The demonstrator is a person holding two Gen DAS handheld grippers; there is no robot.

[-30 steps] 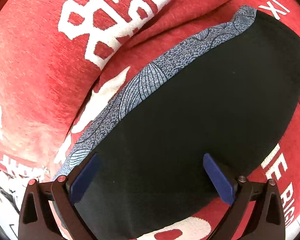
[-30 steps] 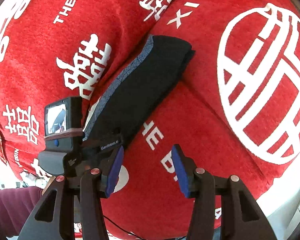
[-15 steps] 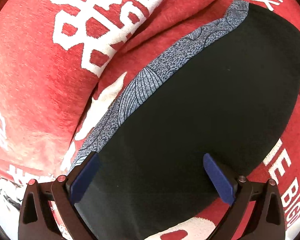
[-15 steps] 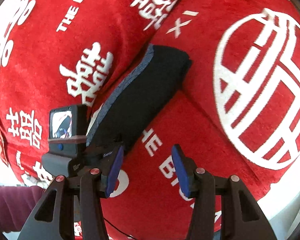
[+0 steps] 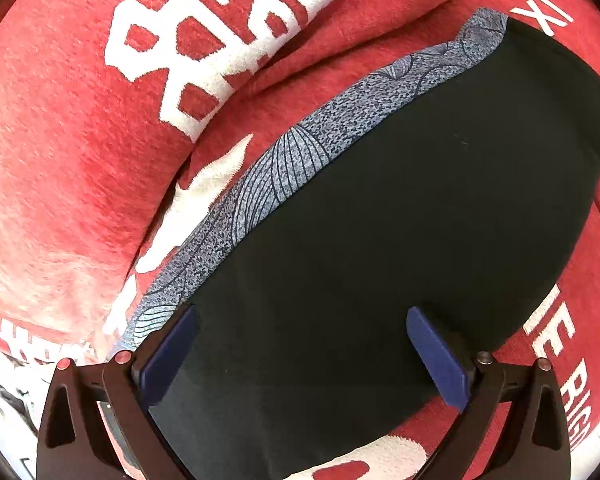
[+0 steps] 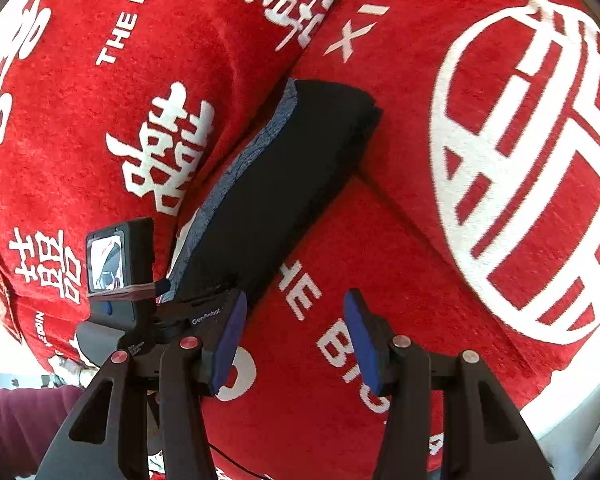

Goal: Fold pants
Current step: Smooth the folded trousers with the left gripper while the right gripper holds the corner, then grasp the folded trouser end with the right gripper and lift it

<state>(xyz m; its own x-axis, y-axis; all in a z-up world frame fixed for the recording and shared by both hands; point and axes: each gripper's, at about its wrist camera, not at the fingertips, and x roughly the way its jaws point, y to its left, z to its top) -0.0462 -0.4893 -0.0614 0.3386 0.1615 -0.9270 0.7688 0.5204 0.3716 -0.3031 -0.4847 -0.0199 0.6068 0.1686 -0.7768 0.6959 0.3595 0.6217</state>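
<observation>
Left wrist view: my left gripper (image 5: pixel 300 354) hangs steeply over the folded pants (image 5: pixel 400 220), jaws spread wide, one blue pad over each side of the dark bundle, neither pressing the cloth. From here the pants fill most of the picture: black top layer, with a strip of blue-grey leaf-patterned fabric (image 5: pixel 300 152) showing along the far-left edge. They lie on a red cloth (image 5: pixel 60 120) printed with white characters and letters, which covers the surface. Right wrist view: my right gripper (image 6: pixel 292 340) has its jaws partly spread with nothing between them, only red cloth (image 6: pixel 400 248) beneath; it stands just to the right of the bundle's near end. This view gives what the other cannot: the pants (image 6: pixel 284 184) whole, a long narrow folded stack running away diagonally, its layers visible at the far end. It also shows the left gripper (image 6: pixel 160 308) from outside, at the near end of the pants, its small screen (image 6: pixel 105 266) lit, and a dark red sleeve (image 6: pixel 16 428) at lower left. White edge (image 6: pixel 568 412) of the surface shows lower right.
</observation>
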